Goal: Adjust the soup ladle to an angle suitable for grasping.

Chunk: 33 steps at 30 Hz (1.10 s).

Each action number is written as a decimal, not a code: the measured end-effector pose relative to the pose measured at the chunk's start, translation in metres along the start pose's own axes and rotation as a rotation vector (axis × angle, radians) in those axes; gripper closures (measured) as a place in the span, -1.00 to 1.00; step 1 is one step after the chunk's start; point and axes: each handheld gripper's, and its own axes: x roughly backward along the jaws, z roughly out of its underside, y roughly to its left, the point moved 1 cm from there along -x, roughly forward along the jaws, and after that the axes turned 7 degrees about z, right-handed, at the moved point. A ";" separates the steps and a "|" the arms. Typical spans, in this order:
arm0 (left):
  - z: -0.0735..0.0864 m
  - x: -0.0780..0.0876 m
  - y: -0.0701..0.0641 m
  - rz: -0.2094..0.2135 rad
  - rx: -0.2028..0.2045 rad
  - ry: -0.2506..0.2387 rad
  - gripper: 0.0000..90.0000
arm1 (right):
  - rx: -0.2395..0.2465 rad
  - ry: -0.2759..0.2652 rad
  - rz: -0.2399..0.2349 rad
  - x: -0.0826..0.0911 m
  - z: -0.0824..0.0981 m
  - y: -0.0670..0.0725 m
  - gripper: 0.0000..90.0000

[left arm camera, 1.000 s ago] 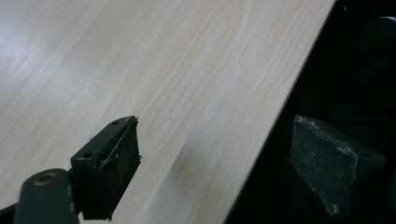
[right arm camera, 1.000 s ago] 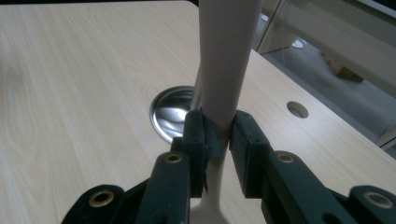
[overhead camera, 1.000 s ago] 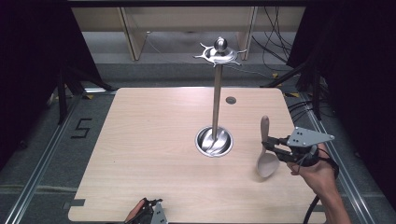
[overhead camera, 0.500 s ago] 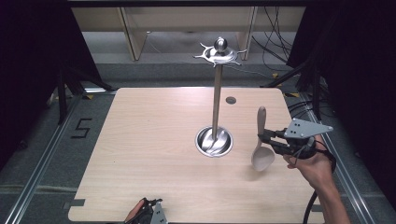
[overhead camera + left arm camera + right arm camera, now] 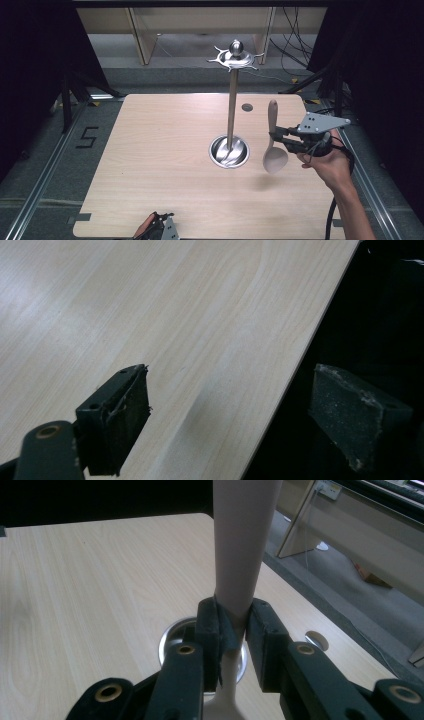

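The right gripper (image 5: pixel 278 136) is clamped on one wooden spoon (image 5: pixel 273 142), its two black jaws pressed against opposite sides of the handle. In the right gripper view the pads (image 5: pixel 210 630) squeeze the narrow neck of the spoon (image 5: pixel 242 545), with the wider part of the handle rising past the top edge and the neck running down between the jaws. From the high view, the spoon is lifted clear of the table (image 5: pixel 150 160), over its right side. Its long axis runs nearly upright with a slight tilt: the handle end points up and away from the person, and the pale bowl hangs lowest, facing down toward the wood, where a faint shadow lies under it. The person's right hand (image 5: pixel 327 162) grips the tool from the right.

Just left of the spoon stands a single metal utensil stand (image 5: pixel 231 100): a round, shiny dish-shaped base (image 5: pixel 229 151), a thin upright pole, and a crown of hooks with a ball on top. The dish holds nothing but the pole's foot and its reflection. A small round hole (image 5: pixel 246 107) sits in the tabletop behind the spoon.

The left gripper (image 5: pixel 162 231) rests at the table's near edge. In the left gripper view its jaws stand wide apart with nothing between them, one pad (image 5: pixel 125 415) over the wood (image 5: pixel 150 315) and the other pad (image 5: pixel 355 412) past the edge over darkness.
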 end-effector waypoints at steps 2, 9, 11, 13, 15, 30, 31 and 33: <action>0.000 0.000 0.000 0.000 0.000 0.000 -0.66 | -0.009 0.002 -0.005 -0.002 -0.004 -0.001 0.71; 0.000 0.000 0.000 0.014 -0.001 0.006 -0.66 | -0.010 -0.007 -0.004 -0.006 -0.012 -0.005 0.71; 0.000 0.000 0.000 0.004 -0.003 0.013 -0.66 | -0.020 -0.006 -0.009 -0.007 -0.016 -0.007 0.71; 0.000 0.000 0.000 0.005 -0.003 0.011 -0.66 | -0.022 -0.013 -0.007 -0.009 -0.019 -0.009 0.71; 0.000 0.000 0.000 0.005 -0.003 0.012 -0.66 | -0.041 -0.010 -0.012 -0.009 -0.020 -0.009 0.71; 0.000 0.001 0.000 -0.002 -0.005 0.019 -0.66 | -0.045 -0.018 -0.023 -0.020 -0.043 -0.023 0.71; 0.000 0.001 0.000 -0.002 -0.005 0.019 -0.66 | -0.045 -0.018 -0.023 -0.020 -0.043 -0.023 0.71; 0.000 0.000 0.000 0.015 -0.005 0.010 -0.66 | -0.064 -0.016 -0.028 -0.022 -0.045 -0.022 0.71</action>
